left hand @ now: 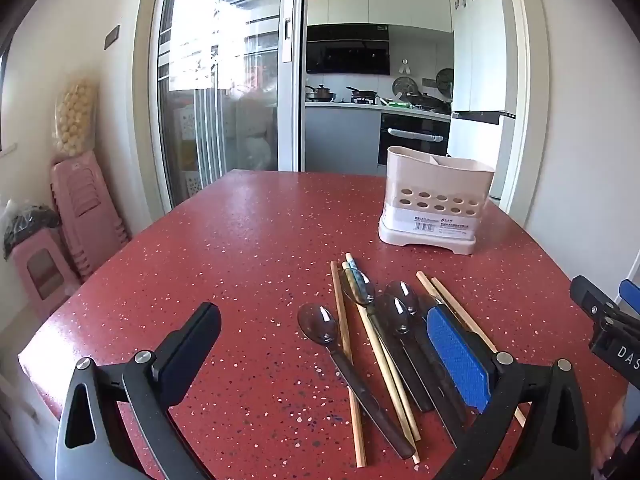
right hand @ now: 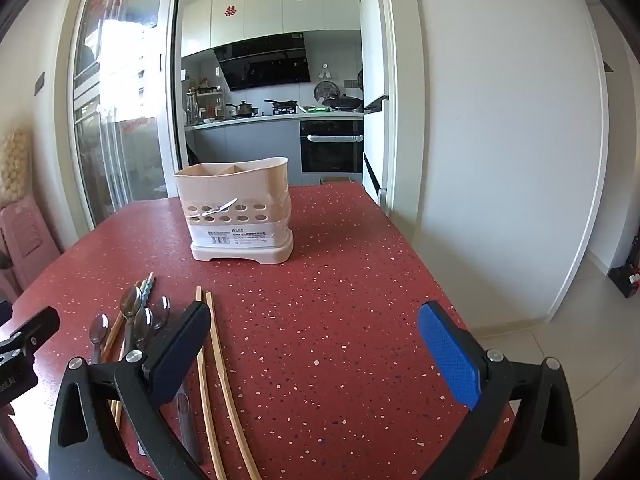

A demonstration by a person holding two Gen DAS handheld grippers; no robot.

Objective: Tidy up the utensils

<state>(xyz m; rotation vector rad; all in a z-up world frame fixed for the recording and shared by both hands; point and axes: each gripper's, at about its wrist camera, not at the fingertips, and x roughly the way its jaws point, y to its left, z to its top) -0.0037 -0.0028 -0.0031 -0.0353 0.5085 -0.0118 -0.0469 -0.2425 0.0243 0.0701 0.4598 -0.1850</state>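
Left gripper [left hand: 324, 356] fingers fully spread, nothing between them, hovering over the near part of the red speckled counter [left hand: 240, 240]. Right gripper [right hand: 316, 356] same: fingers wide apart, empty, over bare counter right of the pile.

Utensils lie loose on the counter, near side, in one cluster: four dark spoons [left hand: 394, 312] with bowls pointing far, handles toward the camera, mixed with wooden chopsticks [left hand: 346, 344]. One spoon [left hand: 320, 326] sits leftmost, slightly apart from the other three. One patterned blue-green chopstick pair [left hand: 354, 272] pokes out at the far end of the pile. In the right wrist view, two chopsticks [right hand: 218, 380] lie just right of the spoons, beside the right gripper's left finger.

Beige utensil holder [left hand: 436, 200], divided compartments and holed wall, stands upright farther back, right of the pile, well apart from it. Nothing visible sticking out of it.
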